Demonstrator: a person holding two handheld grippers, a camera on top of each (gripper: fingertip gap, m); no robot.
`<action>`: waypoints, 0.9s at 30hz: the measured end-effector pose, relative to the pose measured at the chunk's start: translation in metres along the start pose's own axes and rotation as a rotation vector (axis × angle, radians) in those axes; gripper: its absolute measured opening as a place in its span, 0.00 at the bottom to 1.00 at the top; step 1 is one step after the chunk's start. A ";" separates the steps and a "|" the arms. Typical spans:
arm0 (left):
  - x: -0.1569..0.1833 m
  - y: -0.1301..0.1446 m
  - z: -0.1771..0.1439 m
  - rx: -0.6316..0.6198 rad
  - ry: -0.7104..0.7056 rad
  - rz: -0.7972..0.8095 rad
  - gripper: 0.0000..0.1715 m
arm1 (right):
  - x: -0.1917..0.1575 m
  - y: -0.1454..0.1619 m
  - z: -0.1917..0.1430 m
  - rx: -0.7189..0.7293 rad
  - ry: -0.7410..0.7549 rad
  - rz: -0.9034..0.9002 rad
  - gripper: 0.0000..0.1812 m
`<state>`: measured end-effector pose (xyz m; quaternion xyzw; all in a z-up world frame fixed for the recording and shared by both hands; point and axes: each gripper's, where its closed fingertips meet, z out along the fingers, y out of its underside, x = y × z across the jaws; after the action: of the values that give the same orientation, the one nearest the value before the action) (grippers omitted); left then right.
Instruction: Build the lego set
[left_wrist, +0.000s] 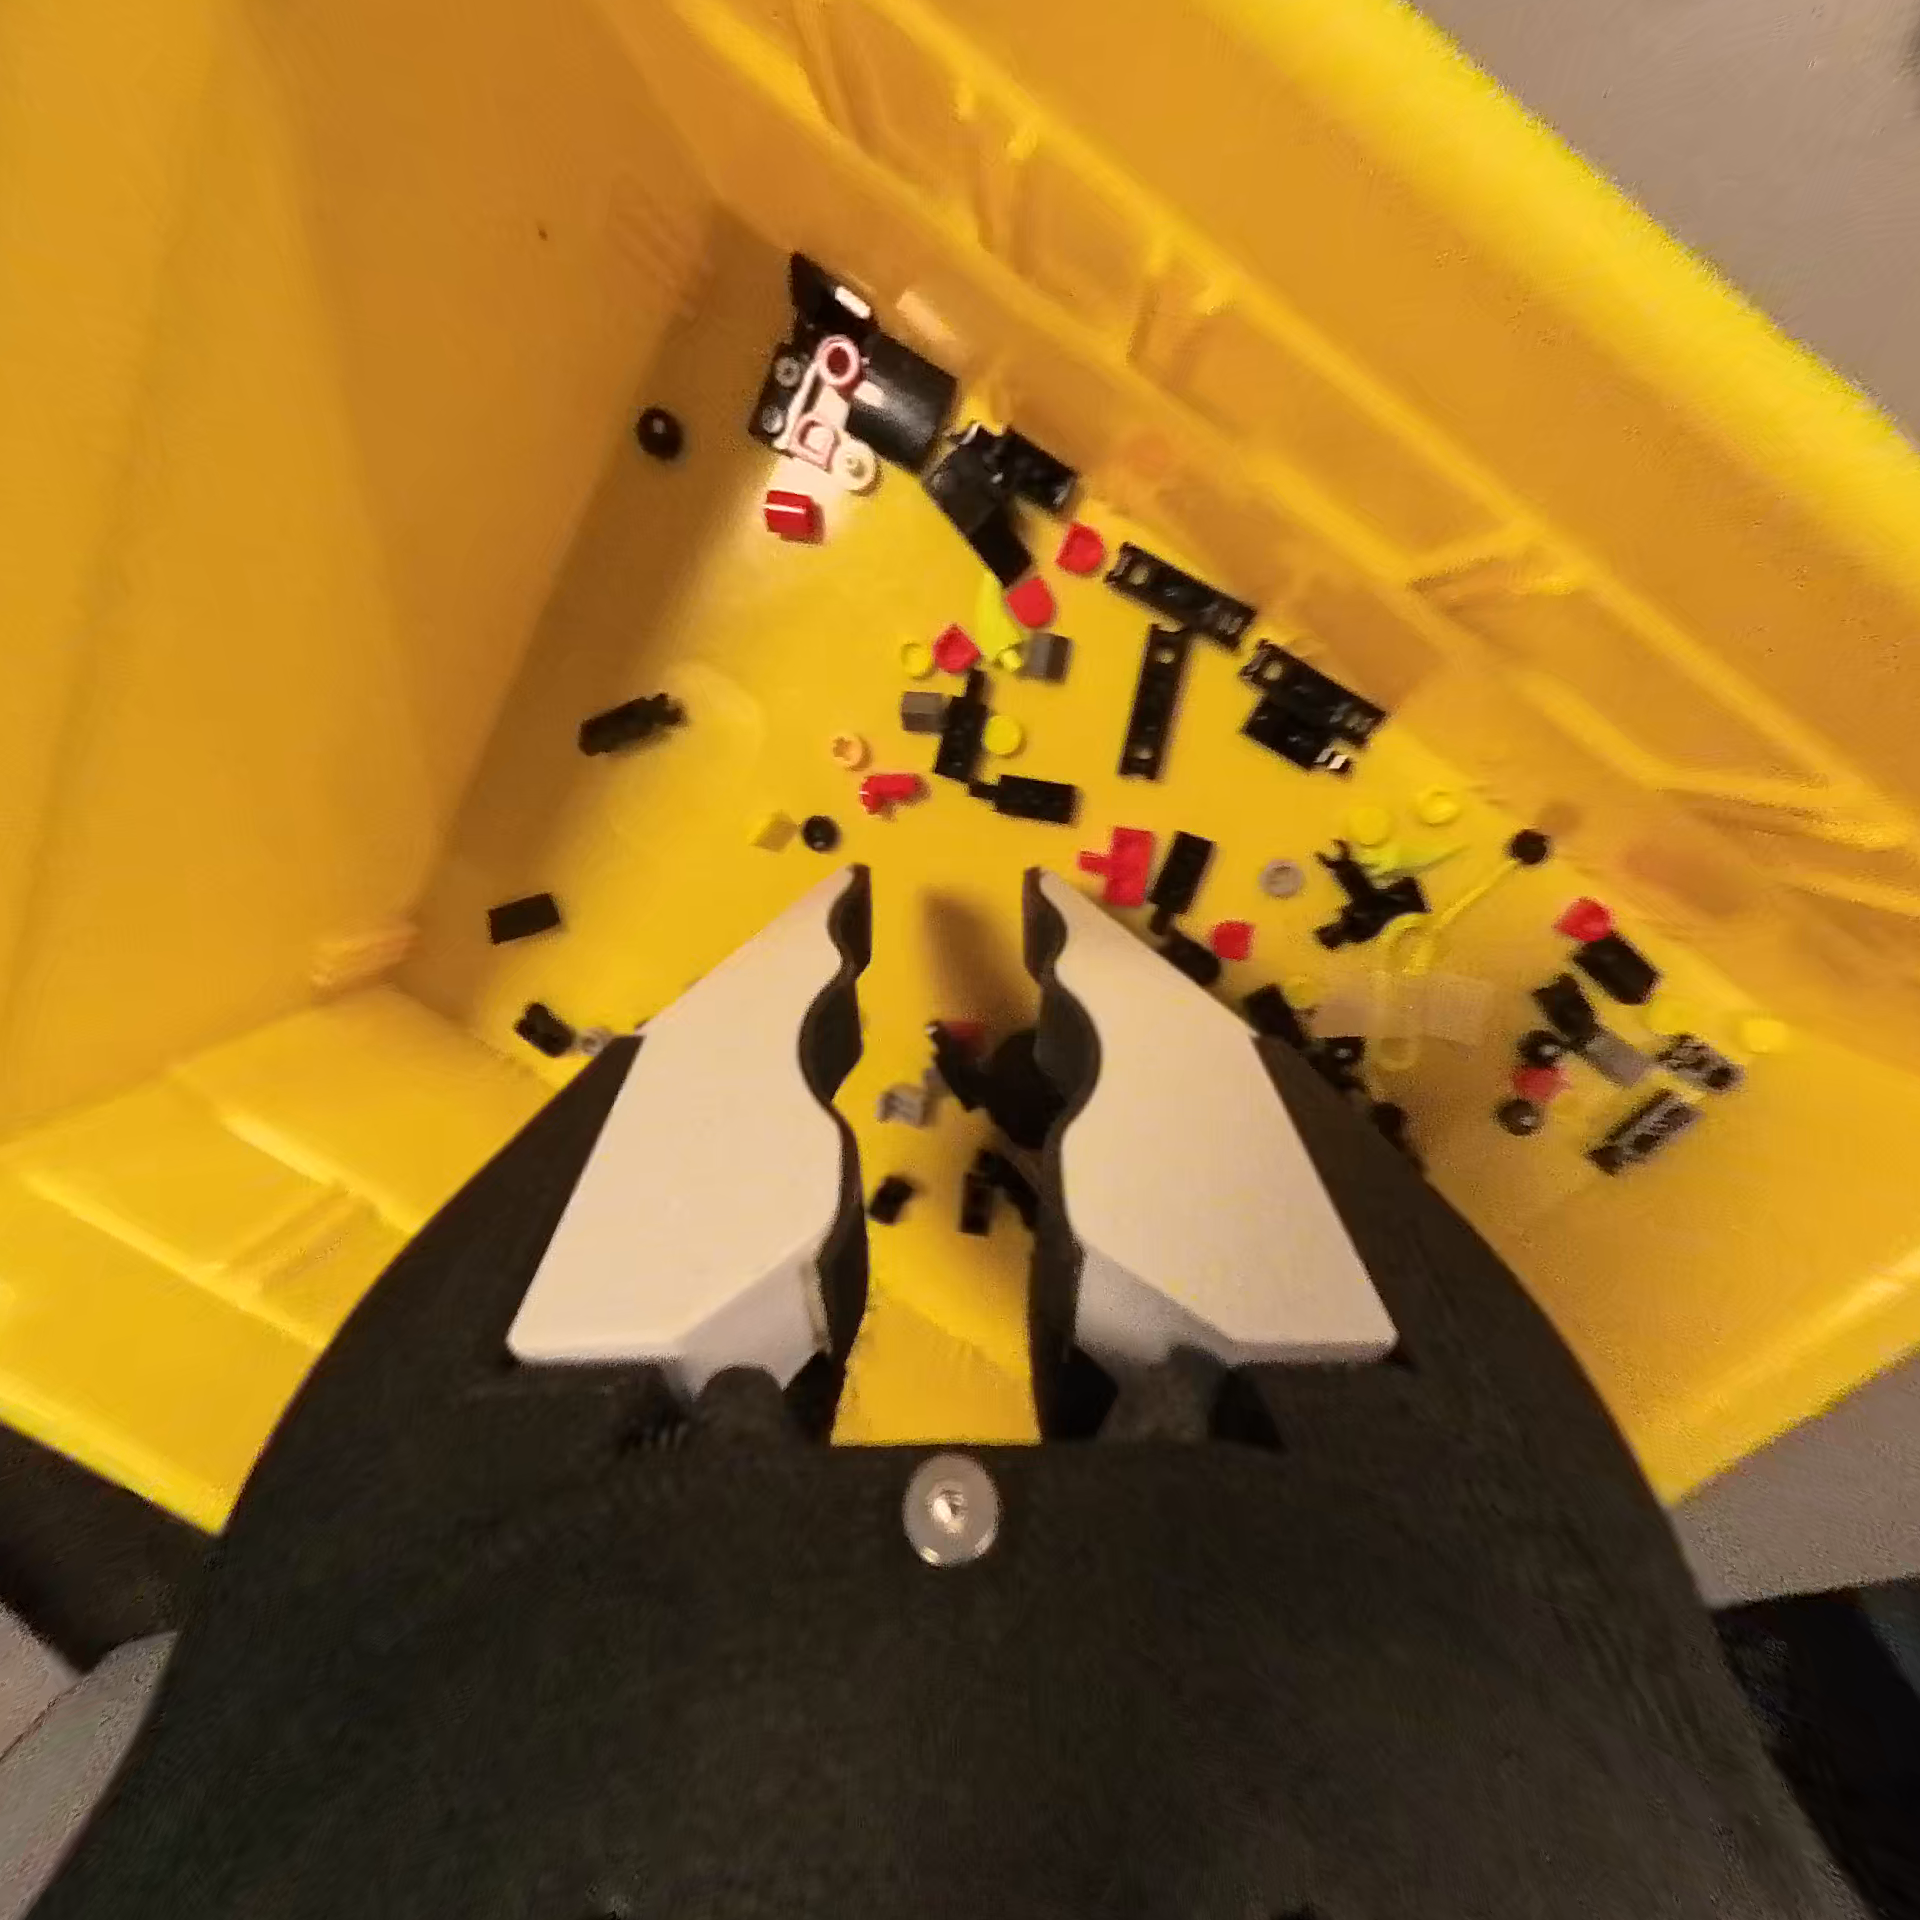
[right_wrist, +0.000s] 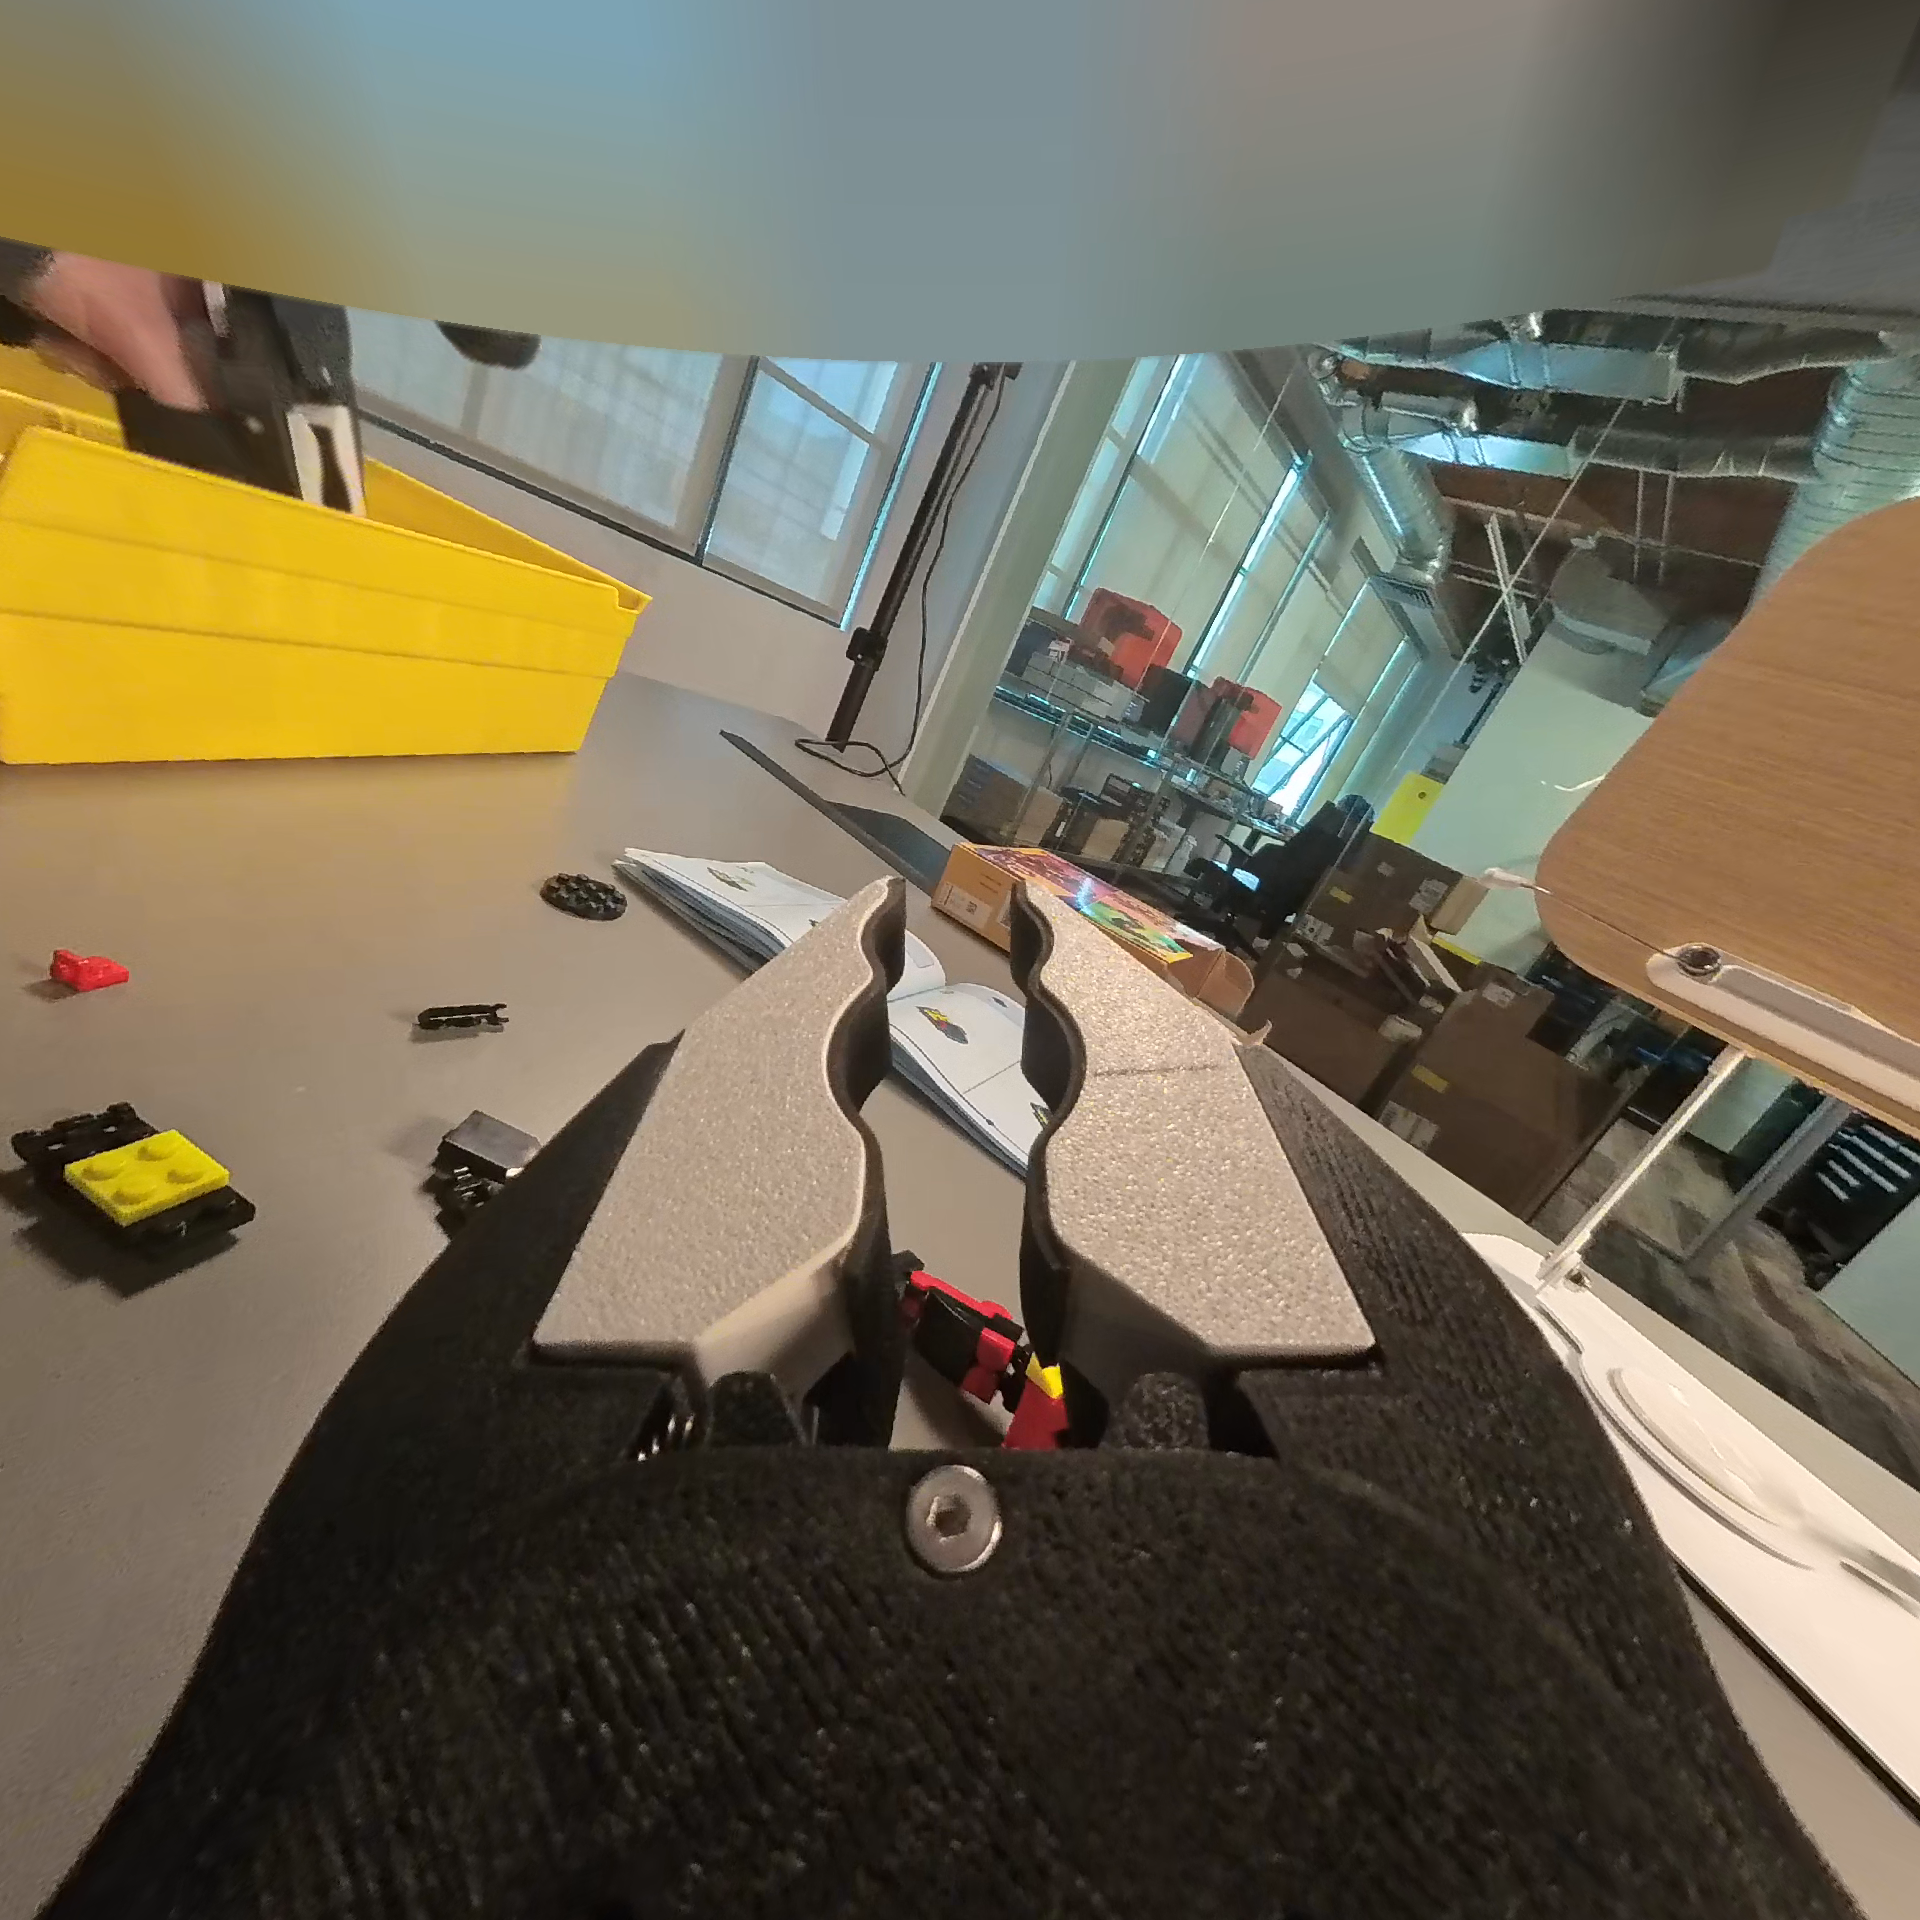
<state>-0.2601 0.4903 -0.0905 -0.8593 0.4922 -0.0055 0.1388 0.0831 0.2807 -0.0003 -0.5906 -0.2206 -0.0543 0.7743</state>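
Observation:
My left gripper is open and empty, hanging inside a yellow bin over many loose black, red, yellow and grey lego pieces; a red T-shaped piece lies just right of its tips. My right gripper is open, low over the grey table, with a small red and black lego assembly lying between the bases of its fingers. A black assembly with a yellow plate, a small black piece, a black clip, a red piece and a round black plate lie on the table.
The yellow bin stands at the table's far left, with the other gripper and a hand in it. An open instruction booklet and the set's box lie ahead. A white board lies right, under a wooden chair seat. Across from one pair of fingers to the other is roughly 40 cm.

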 end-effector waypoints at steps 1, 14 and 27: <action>-0.004 0.000 0.002 -0.004 -0.017 0.020 0.16 | 0.000 0.000 0.000 0.000 0.000 0.000 0.10; -0.011 -0.003 0.024 0.001 0.007 0.010 0.15 | -0.002 0.000 0.001 0.002 -0.010 -0.007 0.10; -0.010 -0.008 0.026 0.022 -0.007 0.016 0.06 | -0.004 0.000 0.001 0.002 -0.020 -0.018 0.10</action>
<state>-0.2550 0.5085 -0.1123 -0.8538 0.4985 -0.0068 0.1498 0.0789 0.2807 -0.0015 -0.5884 -0.2338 -0.0552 0.7721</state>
